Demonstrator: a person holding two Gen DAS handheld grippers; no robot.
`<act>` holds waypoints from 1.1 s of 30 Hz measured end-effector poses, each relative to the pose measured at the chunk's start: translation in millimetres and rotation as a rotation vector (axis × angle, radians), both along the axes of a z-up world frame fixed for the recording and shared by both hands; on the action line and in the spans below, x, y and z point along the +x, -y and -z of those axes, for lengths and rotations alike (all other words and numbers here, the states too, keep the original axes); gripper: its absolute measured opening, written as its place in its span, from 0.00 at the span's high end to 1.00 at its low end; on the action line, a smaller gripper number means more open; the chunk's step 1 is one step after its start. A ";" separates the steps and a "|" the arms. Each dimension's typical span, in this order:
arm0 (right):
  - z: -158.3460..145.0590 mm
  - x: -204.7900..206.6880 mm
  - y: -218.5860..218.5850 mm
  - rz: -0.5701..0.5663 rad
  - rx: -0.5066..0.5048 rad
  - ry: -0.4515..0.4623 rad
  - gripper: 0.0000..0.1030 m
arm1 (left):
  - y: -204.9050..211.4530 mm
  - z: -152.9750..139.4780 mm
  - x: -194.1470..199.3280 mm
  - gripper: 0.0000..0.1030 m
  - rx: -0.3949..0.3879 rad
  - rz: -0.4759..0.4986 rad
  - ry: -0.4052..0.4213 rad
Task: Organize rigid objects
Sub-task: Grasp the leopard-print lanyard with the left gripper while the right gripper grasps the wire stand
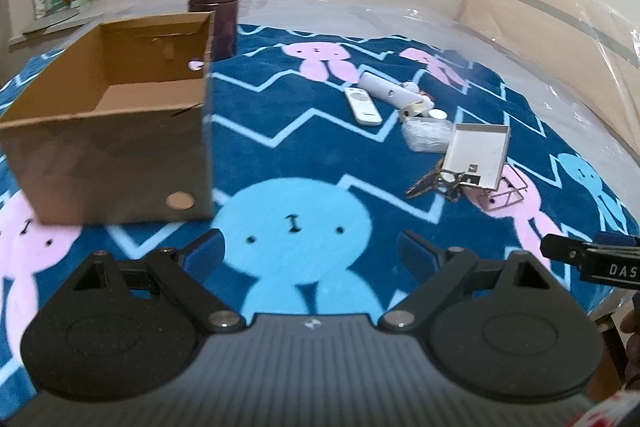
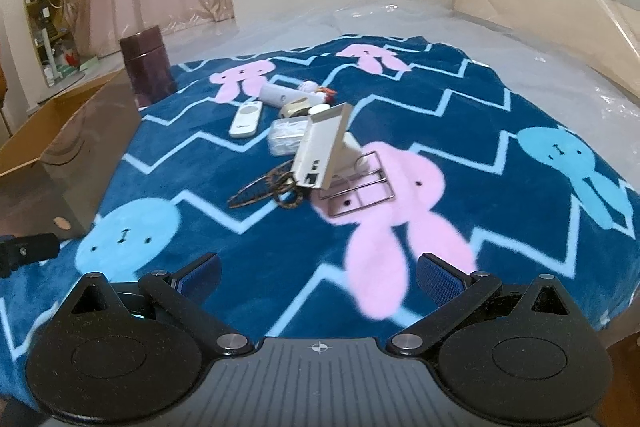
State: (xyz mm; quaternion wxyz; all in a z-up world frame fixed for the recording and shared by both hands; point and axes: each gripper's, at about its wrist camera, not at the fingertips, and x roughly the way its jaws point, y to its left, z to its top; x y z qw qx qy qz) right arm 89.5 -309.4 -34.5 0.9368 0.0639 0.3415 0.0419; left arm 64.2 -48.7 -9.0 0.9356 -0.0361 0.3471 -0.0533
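An open cardboard box (image 1: 116, 131) stands at the left on a blue rabbit-print blanket (image 1: 304, 155); its side (image 2: 76, 155) shows in the right wrist view too. A heap of small items lies to the right: a white remote (image 1: 362, 105) (image 2: 246, 119), a white tube (image 1: 386, 90), a clear plastic packet (image 2: 286, 135), a tilted white box lid (image 1: 478, 153) (image 2: 322, 151), patterned scissors (image 2: 266, 189) and a wire rack (image 2: 358, 193). My left gripper (image 1: 310, 251) is open over the blanket, empty. My right gripper (image 2: 318, 273) is open and empty, short of the heap.
A dark maroon cylinder (image 1: 214, 17) (image 2: 148, 67) stands behind the box. A plastic-wrapped headboard (image 1: 560, 39) runs along the right. The blanket's edge drops off at the right (image 2: 616, 291). Curtains and shelves are far back left.
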 end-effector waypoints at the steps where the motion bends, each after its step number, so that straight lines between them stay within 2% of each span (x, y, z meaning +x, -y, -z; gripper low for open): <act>1: 1.7 3.2 2.8 -0.001 -0.003 0.003 0.02 | 3.1 0.7 5.1 0.12 0.002 0.009 -0.001; 11: 14.2 40.0 22.7 -0.006 -0.024 0.049 0.02 | 40.8 18.5 60.4 0.12 0.012 0.142 0.003; 16: 23.9 61.0 28.4 -0.015 -0.047 0.051 0.04 | 59.9 30.4 88.2 0.15 0.008 0.240 0.020; 18: 29.0 69.9 29.5 -0.033 -0.063 0.048 0.11 | 66.9 35.2 99.2 0.16 0.008 0.282 0.029; 21: 38.4 81.6 30.0 -0.057 -0.082 0.037 0.16 | 77.5 44.0 113.7 0.17 0.012 0.342 0.040; 30: 59.8 98.0 37.9 -0.089 -0.073 0.031 0.27 | 110.2 69.9 146.2 0.21 0.030 0.516 0.038; 33: 63.6 99.1 40.8 -0.090 -0.066 0.031 0.29 | 120.5 75.5 156.0 0.28 0.027 0.550 0.030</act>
